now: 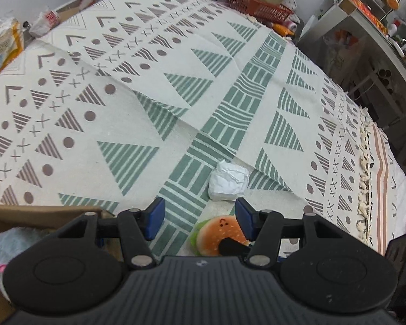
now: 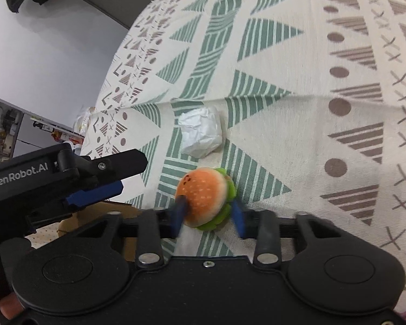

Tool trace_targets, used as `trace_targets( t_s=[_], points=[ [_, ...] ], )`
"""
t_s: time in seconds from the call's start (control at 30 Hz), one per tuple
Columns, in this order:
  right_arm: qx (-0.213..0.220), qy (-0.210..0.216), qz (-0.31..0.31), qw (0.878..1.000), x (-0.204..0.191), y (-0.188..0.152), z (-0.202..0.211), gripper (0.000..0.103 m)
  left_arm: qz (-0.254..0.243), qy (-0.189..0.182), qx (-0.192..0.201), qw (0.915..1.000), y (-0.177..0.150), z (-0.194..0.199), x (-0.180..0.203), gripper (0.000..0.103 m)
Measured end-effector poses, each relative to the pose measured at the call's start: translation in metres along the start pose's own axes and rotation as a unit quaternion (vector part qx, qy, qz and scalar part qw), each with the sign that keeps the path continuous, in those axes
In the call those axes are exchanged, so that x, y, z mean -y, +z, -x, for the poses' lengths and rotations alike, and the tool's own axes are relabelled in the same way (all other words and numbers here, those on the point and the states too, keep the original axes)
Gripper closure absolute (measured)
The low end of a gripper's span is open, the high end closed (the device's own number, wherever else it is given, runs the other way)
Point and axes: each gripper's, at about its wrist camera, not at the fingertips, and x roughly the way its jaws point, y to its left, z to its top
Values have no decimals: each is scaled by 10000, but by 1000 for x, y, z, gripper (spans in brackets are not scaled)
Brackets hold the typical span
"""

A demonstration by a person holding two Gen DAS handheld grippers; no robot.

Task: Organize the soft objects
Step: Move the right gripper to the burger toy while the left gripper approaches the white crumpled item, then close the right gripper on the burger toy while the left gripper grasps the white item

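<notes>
A: Plush burger toy [image 2: 204,199], orange bun with a green lettuce rim, lies on the patterned cloth [image 2: 297,124] between the blue pads of the right tool [image 2: 209,216]. Left pad touches the bun; right pad looks just clear of the lettuce. Pads are blurred, so I log it as closing around the toy, not yet a firm pinch.

B: Left tool [image 1: 199,217]?

A: Spread wide, holding nothing, hanging just above and beside the burger.

B: Risks?

A: Three, all judgement. The toy is round and squashy: an off-centre squeeze could roll it out sideways. The pads sit low, so they could nip the loose, wrinkled cloth with the toy and drag it. The two tools are close, so lifting toward the cardboard box [image 1: 27,216] beside the burger could knock one against the other.

B: Counts?

A: One burger. One crumpled white wad [image 2: 200,132], paper or tissue I cannot tell, just beyond the burger and apart from it. One box, with one fluffy pale-blue plush [image 1: 10,246] already inside. Two tools. Burger and wad remain outside the box.
</notes>
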Motion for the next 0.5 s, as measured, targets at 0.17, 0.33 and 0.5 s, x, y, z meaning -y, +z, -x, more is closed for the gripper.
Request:
trace_targets(
  t_s=[0.17,0.33,0.5],
  points=[
    [135,12,71,9999,-3,2,-1,89,-99,74,-35,9999,7,-11,6,47],
    [362,-163,32,9992,2,7,2,90,-79,-9,-71,9999,16,-16,11,47],
    [538,-299,-64,9981,9,11,8,91,-141,12,-139,9998,18,-31,20,47]
  ],
)
